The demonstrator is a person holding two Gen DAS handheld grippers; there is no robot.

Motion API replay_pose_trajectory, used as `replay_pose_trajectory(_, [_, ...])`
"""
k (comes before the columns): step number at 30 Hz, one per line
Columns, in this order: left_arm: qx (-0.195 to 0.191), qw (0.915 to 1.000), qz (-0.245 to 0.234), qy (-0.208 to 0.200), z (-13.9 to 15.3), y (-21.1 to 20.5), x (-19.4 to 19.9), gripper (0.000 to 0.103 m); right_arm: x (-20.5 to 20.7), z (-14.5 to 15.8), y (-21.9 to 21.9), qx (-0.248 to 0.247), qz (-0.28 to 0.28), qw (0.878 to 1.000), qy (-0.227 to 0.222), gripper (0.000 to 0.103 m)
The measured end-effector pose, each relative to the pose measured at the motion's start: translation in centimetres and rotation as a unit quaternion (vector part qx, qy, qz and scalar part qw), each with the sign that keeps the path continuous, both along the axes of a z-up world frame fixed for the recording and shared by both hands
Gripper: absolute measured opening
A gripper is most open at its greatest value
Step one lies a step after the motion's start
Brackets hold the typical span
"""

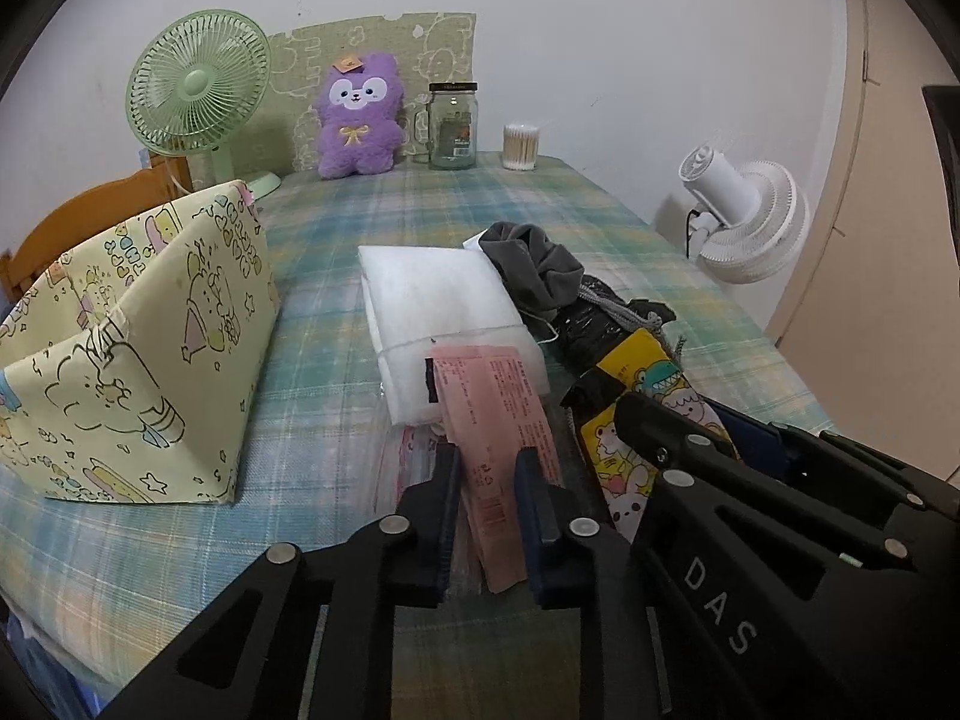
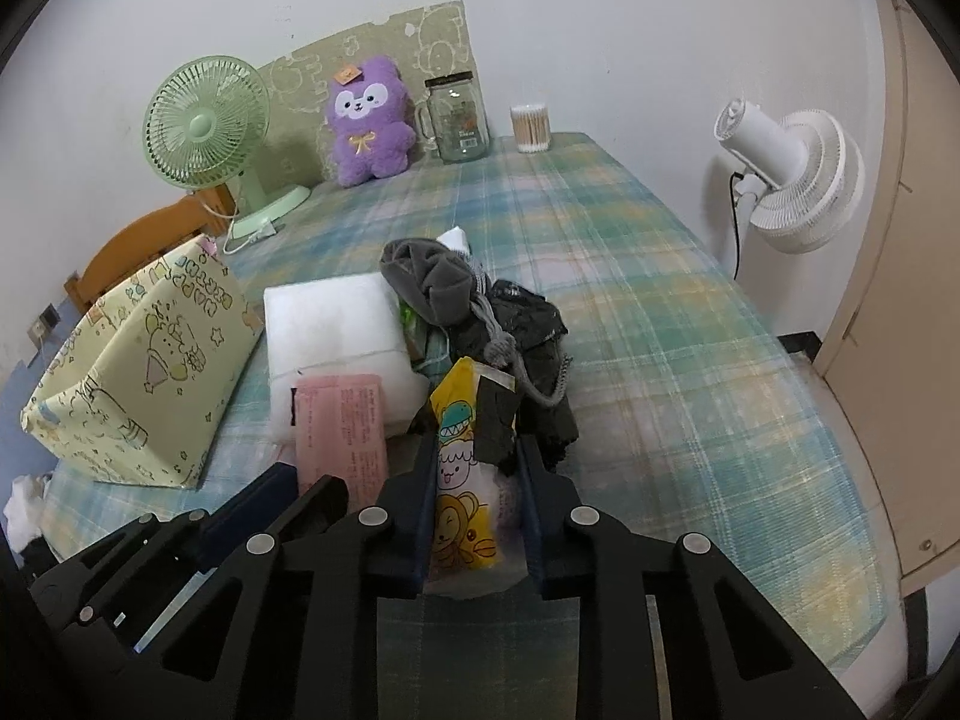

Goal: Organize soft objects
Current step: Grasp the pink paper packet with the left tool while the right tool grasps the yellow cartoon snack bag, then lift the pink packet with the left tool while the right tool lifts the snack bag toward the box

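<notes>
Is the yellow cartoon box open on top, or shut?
Open. The yellow fabric box has no lid; its inner walls show. Whether anything lies inside, cannot tell.

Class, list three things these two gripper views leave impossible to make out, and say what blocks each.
1. Inside of the yellow fabric bin: both views, its own walls hide it.
2. Print on the pink packet: both views, too small.
3. Lower end of the cartoon packet: right wrist view, hidden by the right gripper; left wrist view, that gripper's body covers it.

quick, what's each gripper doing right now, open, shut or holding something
Left gripper: open around the flat pink printed packet, not clamped.
Right gripper: open around the yellow cartoon-print packet, not clamped.
</notes>
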State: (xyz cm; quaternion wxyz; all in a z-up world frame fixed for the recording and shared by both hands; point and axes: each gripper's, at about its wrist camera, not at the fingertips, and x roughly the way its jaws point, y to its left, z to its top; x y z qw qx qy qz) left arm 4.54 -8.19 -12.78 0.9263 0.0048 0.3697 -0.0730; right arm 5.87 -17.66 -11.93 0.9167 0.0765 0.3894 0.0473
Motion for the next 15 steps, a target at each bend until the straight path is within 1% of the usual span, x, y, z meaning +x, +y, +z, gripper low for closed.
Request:
replay_pose_trajectory(3, [-0.001, 1.0, -0.001, -0.005, 0.7, 0.1, -0.1, 0.013, -0.1, 0.8, 0.1, -0.002, -0.003, 1.0, -0.005, 0.027])
replay_pose_trajectory(6, [-0.004, 0.9999, -0.004, -0.009, 1.5, 0.2, -0.1, 0.008, 0.0, 1.6, 0.2, -0.006, -0.005, 1.0, -0.009, 0.027])
replay_pose_trajectory(11, [-0.008, 0.9998, -0.001, -0.017, 2.1, 0.4, -0.2, 0.009, -0.3, 2.4, 0.3, -0.017, -0.008, 1.0, -0.017, 0.027])
replay_pose_trajectory(12, [-0.012, 0.9998, -0.005, -0.012, 2.0, 0.4, -0.2, 0.019, -0.3, 2.3, 0.3, -0.017, -0.008, 1.0, -0.016, 0.027])
replay_pose_trajectory(13, [-0.013, 0.9999, -0.006, -0.01, 1.9, 0.4, -0.3, 0.032, -0.5, 2.1, 0.3, -0.018, -0.01, 1.0, -0.015, 0.027])
replay_pose_trajectory(15, [-0.011, 0.9999, -0.005, -0.007, 1.5, 0.3, -0.3, 0.038, -0.8, 1.9, 0.1, -0.027, -0.014, 0.999, -0.017, 0.026])
